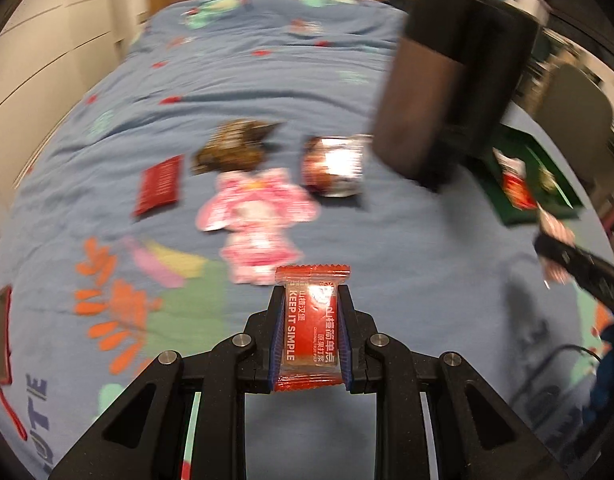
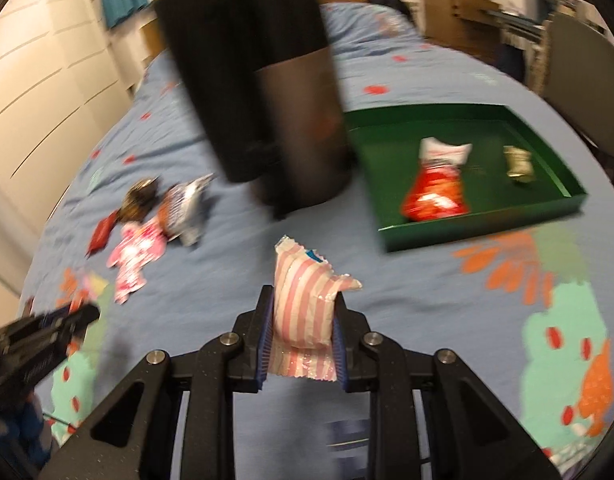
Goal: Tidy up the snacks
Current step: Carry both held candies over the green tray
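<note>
Gripping a red snack packet (image 1: 310,330) printed "KEEP IT SIMPLE", left gripper (image 1: 310,320) clamped on it from both sides, packet standing lengthwise between the blue finger pads (image 1: 275,344). Ahead of those fingers on the blue bedspread (image 1: 235,80): pink wrappers (image 1: 253,216), a dark brown wrapper (image 1: 233,148), a silver-and-brown packet (image 1: 334,164), a flat red sachet (image 1: 159,185) off to the left. Pinching a pink-striped pouch (image 2: 303,312), right gripper (image 2: 303,320) closed around it. Ahead and right of those fingers, a green tray (image 2: 479,224) holding a red-and-white bag (image 2: 437,190) and a small gold-wrapped piece (image 2: 518,163). Straight ahead, a blurred dark cylinder (image 2: 283,92).
</note>
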A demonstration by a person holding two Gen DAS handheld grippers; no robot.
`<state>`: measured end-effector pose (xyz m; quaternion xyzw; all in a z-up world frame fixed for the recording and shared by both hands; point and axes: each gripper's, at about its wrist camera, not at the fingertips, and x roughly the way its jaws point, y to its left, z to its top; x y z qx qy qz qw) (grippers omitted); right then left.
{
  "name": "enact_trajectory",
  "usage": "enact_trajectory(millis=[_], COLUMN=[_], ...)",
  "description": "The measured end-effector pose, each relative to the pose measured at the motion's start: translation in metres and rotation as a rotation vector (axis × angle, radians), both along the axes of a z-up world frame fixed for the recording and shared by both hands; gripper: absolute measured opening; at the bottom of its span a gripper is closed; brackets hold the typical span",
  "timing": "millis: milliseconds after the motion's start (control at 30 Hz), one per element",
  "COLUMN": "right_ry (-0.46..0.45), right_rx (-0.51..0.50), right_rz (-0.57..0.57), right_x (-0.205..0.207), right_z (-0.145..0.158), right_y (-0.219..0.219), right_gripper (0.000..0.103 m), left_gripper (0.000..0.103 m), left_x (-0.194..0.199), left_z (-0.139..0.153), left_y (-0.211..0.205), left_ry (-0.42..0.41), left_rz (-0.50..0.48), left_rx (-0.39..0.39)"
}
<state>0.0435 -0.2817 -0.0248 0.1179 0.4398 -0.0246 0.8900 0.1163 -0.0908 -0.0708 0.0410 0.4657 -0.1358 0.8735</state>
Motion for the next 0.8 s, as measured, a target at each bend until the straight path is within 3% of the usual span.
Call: enact_trajectory(millis=[400, 800], right_ry=[-0.071, -0.115], right_rx=[-0.049, -0.021], right_rz=[-0.217, -0.32], right_x=[-0.011, 0.005], right_z=[0.009, -0.001], right_y=[-0.104, -0.166], right_gripper=[0.0, 0.0], left_gripper=[0.02, 0.02], left_x=[-0.023, -0.004], left_z=[0.019, 0.031], left_y=[-0.118, -0.209], left_ry=[-0.005, -0.028], left_rz=[-0.24, -0.371], left_rx=[0.006, -0.023])
